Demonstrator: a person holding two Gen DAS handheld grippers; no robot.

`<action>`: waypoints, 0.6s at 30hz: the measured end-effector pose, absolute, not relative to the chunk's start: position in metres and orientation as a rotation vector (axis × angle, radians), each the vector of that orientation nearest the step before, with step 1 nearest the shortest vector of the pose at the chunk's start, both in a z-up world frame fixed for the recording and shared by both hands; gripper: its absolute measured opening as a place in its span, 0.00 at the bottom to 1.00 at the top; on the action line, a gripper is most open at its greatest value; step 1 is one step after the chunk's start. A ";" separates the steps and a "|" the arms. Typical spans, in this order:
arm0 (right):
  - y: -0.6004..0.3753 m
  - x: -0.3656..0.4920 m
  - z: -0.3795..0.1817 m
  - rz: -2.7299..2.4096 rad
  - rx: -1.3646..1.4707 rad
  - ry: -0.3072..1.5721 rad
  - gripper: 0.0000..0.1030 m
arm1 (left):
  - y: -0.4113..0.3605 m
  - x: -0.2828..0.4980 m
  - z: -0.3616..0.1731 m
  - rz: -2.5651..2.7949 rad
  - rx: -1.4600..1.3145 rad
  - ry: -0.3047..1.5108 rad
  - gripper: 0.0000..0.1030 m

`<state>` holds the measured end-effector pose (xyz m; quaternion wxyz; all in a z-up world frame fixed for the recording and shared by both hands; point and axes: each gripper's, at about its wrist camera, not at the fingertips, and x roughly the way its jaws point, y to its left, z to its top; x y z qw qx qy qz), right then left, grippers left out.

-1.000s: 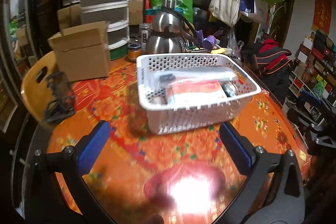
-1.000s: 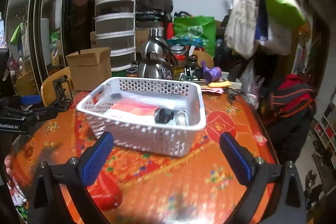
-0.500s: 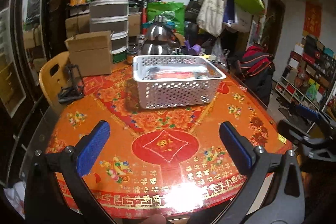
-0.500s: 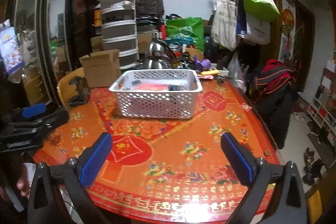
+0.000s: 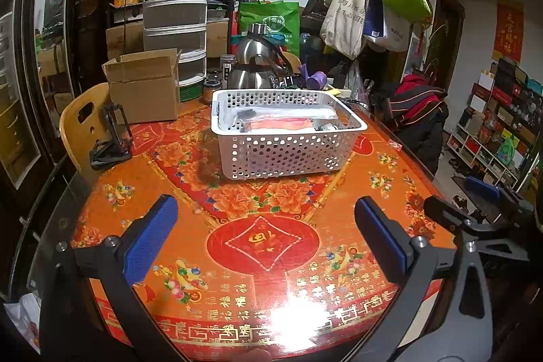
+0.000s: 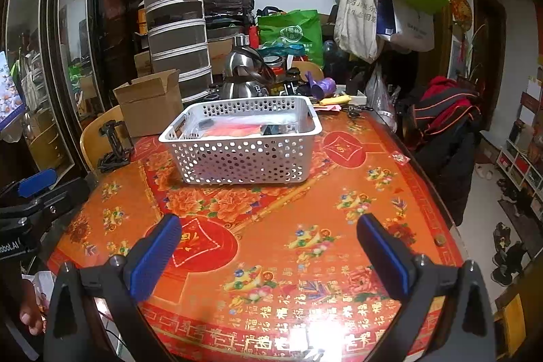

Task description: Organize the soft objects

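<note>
A: Where is the white perforated basket [image 5: 288, 131] found?

B: It is set on the counter [image 5: 258, 240], toward the far side of the red and orange floral covering. Packaged soft items [image 5: 281, 122], one orange-red beneath clear plastic, are seen lying inside it.

A: How is the left claw [image 5: 264, 240] placed relative to it?

B: The left claw is held over the near part of the counter, well apart from the basket, which is seen ahead between the two blue pads [image 5: 149, 240]. The jaws are spread wide and nothing is gripped.

A: And the right claw [image 6: 268, 250]?

B: It is likewise held well short of the basket, with the basket ahead and slightly to the left. Its jaws are spread wide and nothing is held between them.

A: What is seen behind the basket?

B: A steel kettle [image 5: 254, 67] is seen just beyond it, and an opened cardboard box [image 5: 142, 87] is placed to the left.
</note>
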<state>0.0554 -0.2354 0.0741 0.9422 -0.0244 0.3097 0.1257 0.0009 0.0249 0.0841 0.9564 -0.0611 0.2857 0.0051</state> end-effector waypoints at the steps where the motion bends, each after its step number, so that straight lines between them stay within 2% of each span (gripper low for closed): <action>1: -0.236 0.056 0.074 0.255 -0.050 0.631 1.00 | 0.025 0.001 0.084 0.009 -0.125 0.580 1.00; 18: -0.236 0.054 0.075 0.251 -0.048 0.625 1.00 | 0.022 0.005 0.078 0.006 -0.118 0.587 1.00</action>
